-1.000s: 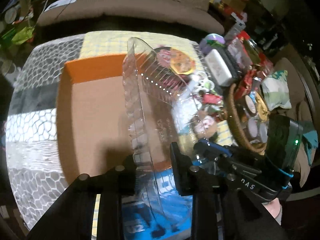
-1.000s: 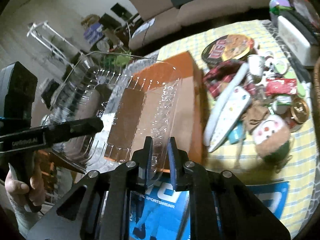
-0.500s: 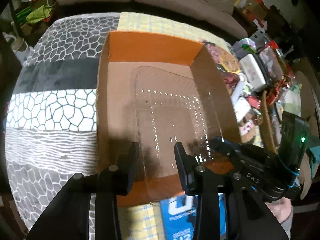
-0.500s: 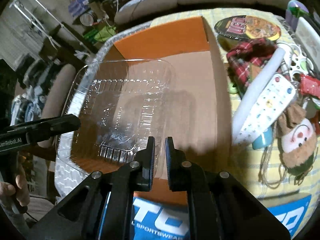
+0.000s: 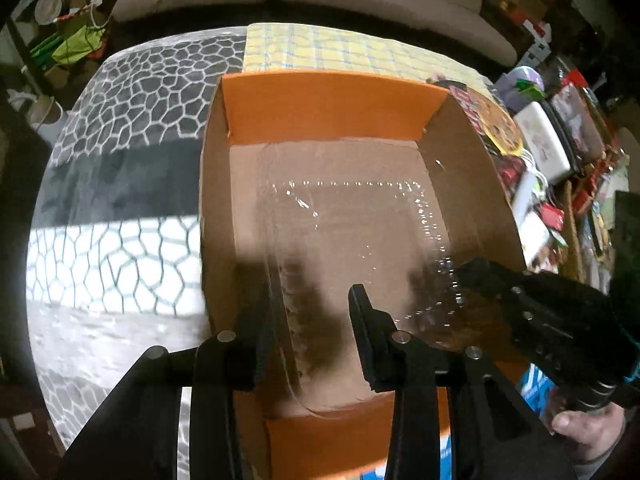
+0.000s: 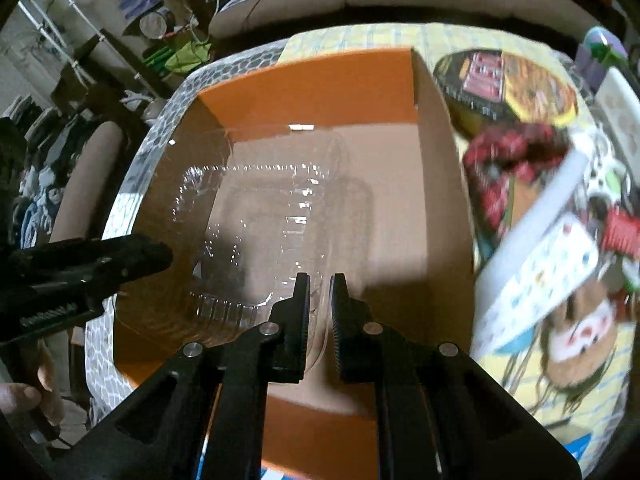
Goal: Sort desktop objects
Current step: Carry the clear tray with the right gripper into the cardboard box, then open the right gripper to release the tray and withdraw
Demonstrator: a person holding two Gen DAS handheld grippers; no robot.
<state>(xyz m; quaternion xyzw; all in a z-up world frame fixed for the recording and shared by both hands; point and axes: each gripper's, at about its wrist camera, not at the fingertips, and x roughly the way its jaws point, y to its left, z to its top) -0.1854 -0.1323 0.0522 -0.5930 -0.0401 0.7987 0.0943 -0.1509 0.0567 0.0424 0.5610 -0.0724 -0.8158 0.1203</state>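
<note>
- The clear plastic tray point(image 5: 360, 240) is seen inside the orange cardboard box point(image 5: 332, 100), low over the brown floor of the box, and it is held from two sides at the near end.
- Whether the tray already rests on the floor of the box cannot be told, because the plastic is transparent.
- The left hand-held gripper point(image 5: 312, 336) is placed over the left near rim of the tray; its jaws are parted, and the rim is seen between them, but the pads do not seem to press on it.
- The right hand-held gripper point(image 6: 320, 312) is nearly shut, and the thin near-right wall of the tray is pinched between its two pads.
- From both hand-held grippers the tray lies forward and below, so it is looked at steeply from above in both views.
- The long axis of the tray seems to run away from the hand-held grippers toward the far orange wall, roughly in line with the side walls of the box.
- The right hand-held gripper is judged to be the one that carries the tray now, so the release is expected to depend on it.
- The other things of the desk, such as the white remote control point(image 6: 540, 272) and the round printed lid point(image 6: 508, 84), are seen outside the box, on its right side, nearer to the right hand.
</note>
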